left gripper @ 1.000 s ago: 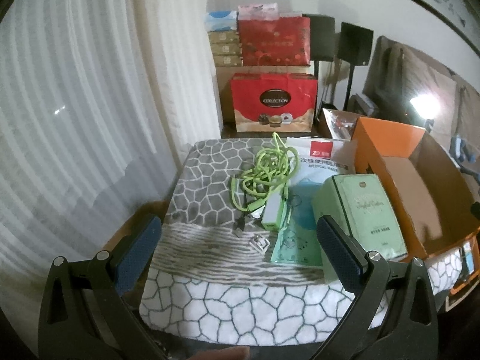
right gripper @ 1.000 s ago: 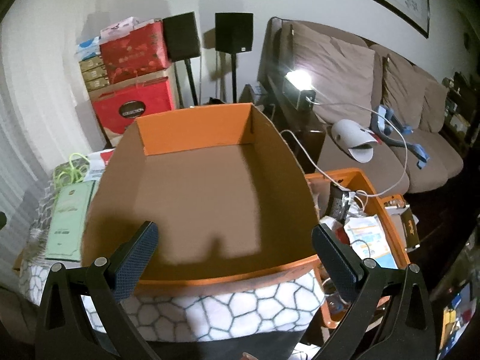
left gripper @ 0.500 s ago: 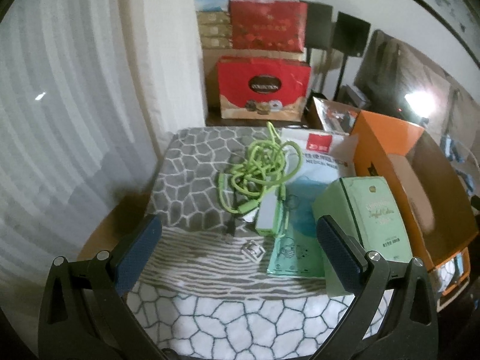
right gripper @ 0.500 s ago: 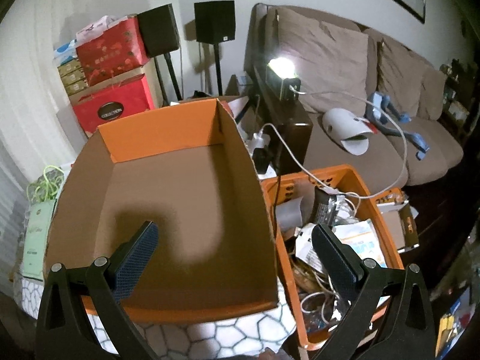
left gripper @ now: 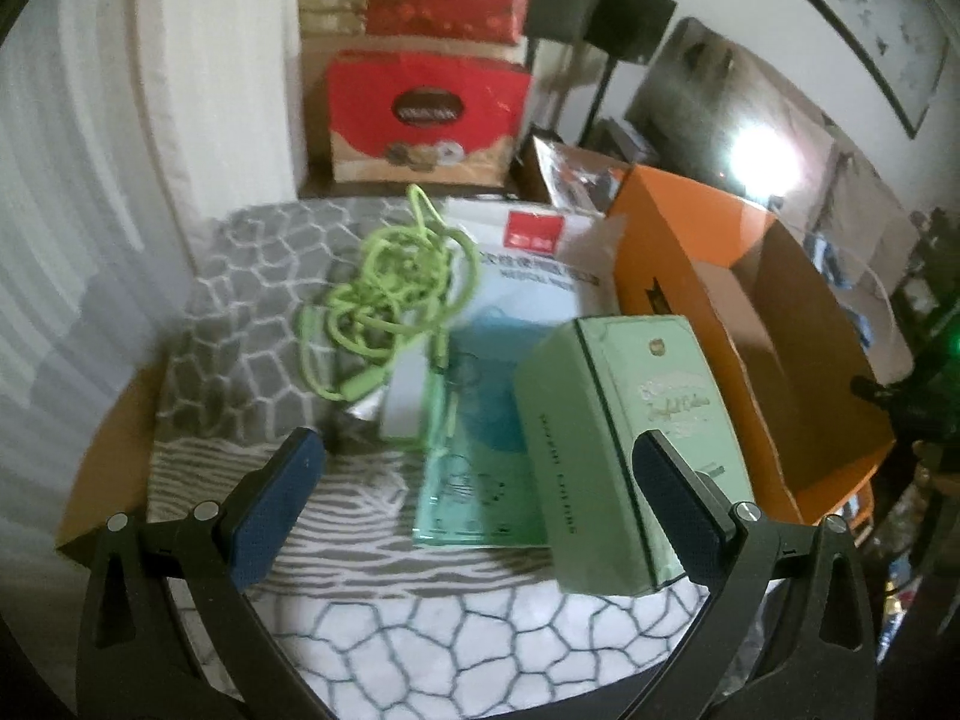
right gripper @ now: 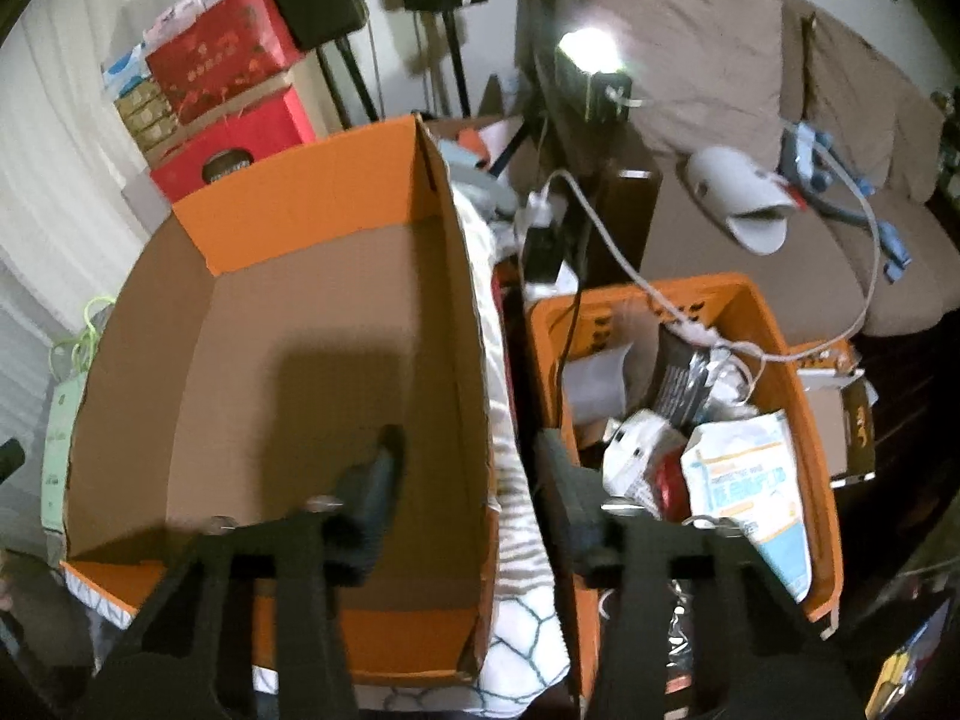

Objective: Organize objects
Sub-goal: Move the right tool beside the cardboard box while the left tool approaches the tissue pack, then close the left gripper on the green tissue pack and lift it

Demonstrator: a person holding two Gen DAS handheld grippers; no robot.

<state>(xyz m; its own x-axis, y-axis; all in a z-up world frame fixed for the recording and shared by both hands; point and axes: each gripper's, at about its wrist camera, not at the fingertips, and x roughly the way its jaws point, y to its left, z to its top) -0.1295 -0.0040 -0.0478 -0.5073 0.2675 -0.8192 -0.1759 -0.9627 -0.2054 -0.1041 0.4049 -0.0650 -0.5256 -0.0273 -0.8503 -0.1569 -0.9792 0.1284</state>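
right hand-held gripper (right gripper: 465,486) closing astride the orange box's (right gripper: 300,324) right wall, pads not yet pressing. left hand-held gripper (left gripper: 474,480) wide open, empty, over green box (left gripper: 624,438) left of orange box. grip wall squarely.

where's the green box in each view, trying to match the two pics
Left wrist view: the green box lies right of centre on the patterned cloth, just left of the orange cardboard box.
Right wrist view: only a sliver of it shows at the far left edge, outside the orange cardboard box's left wall.
Shared landmark: the orange cardboard box, with the green cable beyond the green box in both.
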